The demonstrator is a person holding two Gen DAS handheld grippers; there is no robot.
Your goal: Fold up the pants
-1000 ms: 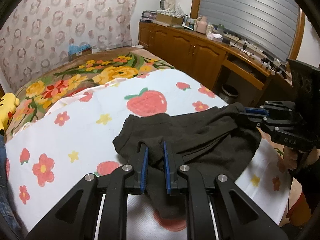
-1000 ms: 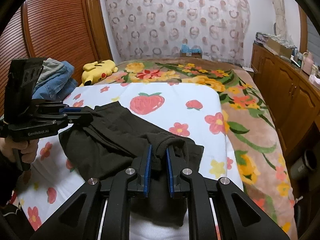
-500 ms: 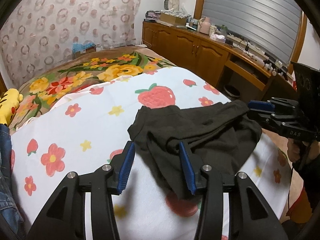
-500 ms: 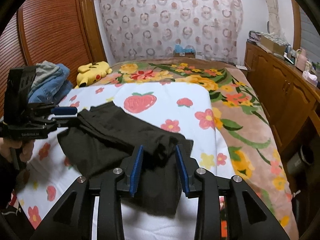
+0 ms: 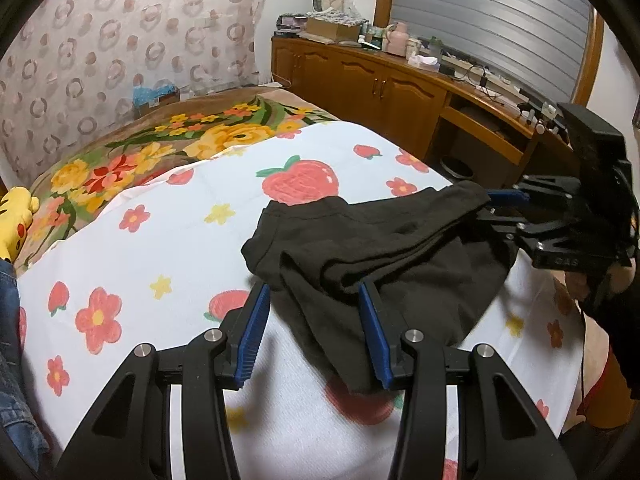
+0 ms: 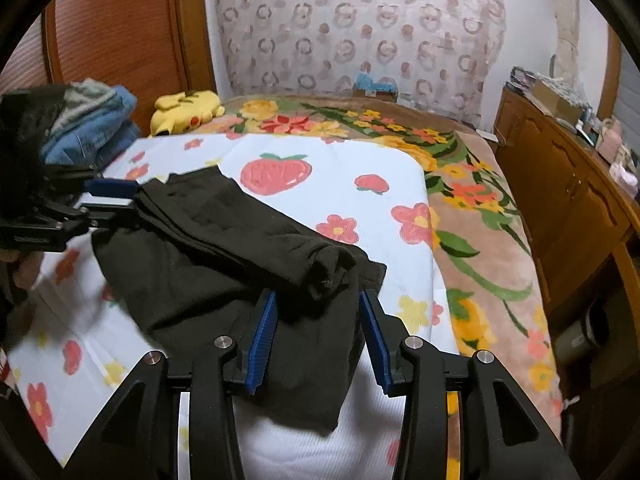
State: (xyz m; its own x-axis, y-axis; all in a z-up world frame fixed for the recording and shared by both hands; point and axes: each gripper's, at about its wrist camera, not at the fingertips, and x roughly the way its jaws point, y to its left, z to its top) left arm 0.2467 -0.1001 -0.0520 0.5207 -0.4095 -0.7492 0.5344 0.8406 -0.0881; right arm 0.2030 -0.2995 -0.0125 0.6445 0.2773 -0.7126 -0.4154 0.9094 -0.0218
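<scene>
The bed [image 5: 132, 264] has lots of bare sheet at 9 and 10 o'clock of the black pants [image 5: 372, 256], so a hand can slide there. A yellow plush toy [image 6: 186, 110] and a pile of jeans [image 6: 92, 124] block the far corner at 11 o'clock. The wooden cabinet [image 6: 568, 196] stands close along the bed's side at 3 o'clock.

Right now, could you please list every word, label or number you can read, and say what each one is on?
"DAS": raised letters, only partly legible, on the black body of the right gripper, seen in the left wrist view.
Marking on the left gripper body in the right wrist view: too blurred to read.
Nothing readable on the pants or sheet.
</scene>
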